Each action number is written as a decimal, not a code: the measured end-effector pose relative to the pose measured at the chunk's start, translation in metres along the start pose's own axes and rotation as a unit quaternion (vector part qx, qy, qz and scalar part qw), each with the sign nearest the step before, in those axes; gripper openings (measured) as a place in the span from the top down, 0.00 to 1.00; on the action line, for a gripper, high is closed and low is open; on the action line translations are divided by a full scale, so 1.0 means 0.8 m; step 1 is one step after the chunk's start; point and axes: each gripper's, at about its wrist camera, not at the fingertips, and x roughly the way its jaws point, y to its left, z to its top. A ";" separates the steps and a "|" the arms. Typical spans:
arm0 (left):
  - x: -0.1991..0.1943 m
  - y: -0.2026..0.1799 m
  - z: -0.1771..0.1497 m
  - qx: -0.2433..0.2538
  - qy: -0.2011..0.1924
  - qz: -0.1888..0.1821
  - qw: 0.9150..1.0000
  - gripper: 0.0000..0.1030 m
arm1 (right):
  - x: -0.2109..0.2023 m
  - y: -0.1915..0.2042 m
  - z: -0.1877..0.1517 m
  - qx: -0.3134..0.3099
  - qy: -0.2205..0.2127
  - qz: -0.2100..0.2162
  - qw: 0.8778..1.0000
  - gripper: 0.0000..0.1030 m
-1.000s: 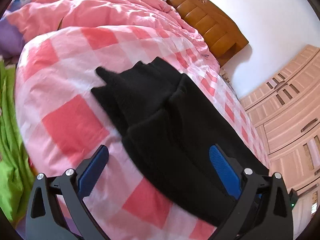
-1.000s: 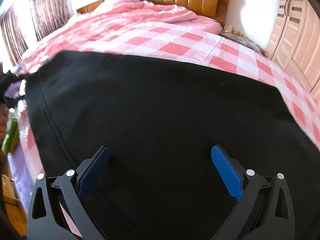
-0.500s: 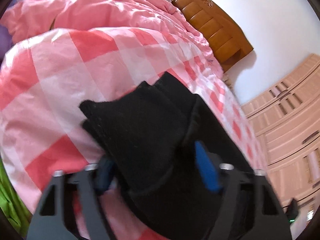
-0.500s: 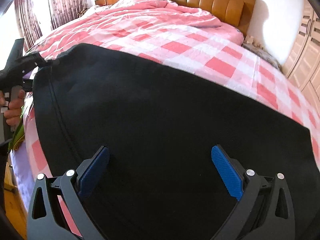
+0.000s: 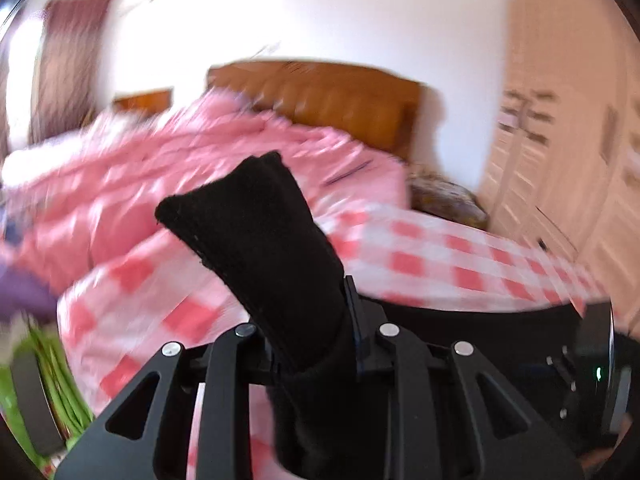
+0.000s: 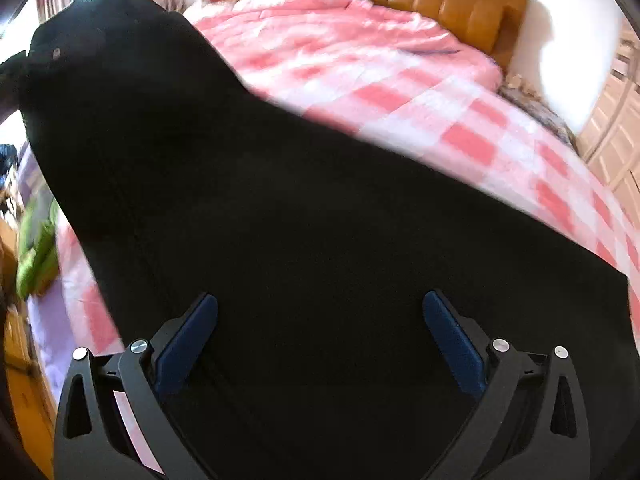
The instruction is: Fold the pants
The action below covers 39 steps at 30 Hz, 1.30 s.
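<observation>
Left gripper point(image 5: 312, 344) pinching raised black pants point(image 5: 260, 248) cuff, right gripper point(image 6: 320, 344) spread above pants, pink checked bedspread point(image 6: 460, 128) beneath.

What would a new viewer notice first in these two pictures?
The black pants fill most of the right wrist view, spread over the pink checked bedspread. In the left wrist view, the left gripper is shut on their cuff end, which stands up before the wooden headboard. The right gripper is open above the cloth.
</observation>
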 end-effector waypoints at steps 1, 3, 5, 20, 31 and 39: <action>-0.007 -0.022 -0.002 0.025 -0.005 -0.002 1.000 0.77 | -0.016 -0.015 -0.004 0.017 -0.017 0.003 1.000 0.04; -0.016 -0.079 -0.014 0.088 -0.017 -0.011 0.996 0.77 | -0.048 -0.059 -0.016 0.072 -0.046 -0.013 0.996 0.04; -0.018 -0.131 -0.037 0.149 -0.018 -0.018 0.988 0.77 | -0.086 -0.113 -0.035 0.143 -0.078 -0.025 0.986 0.04; -0.062 -0.201 -0.171 0.325 0.021 -0.207 0.922 0.11 | -0.162 -0.163 -0.079 0.185 -0.150 0.083 0.968 0.04; -0.017 -0.035 -0.135 0.150 0.045 -0.014 0.988 0.12 | -0.066 -0.052 -0.056 0.120 -0.050 0.200 0.971 0.31; 0.009 -0.039 -0.148 0.132 0.049 -0.012 0.990 0.12 | -0.054 -0.053 -0.070 0.133 -0.026 0.188 0.973 0.34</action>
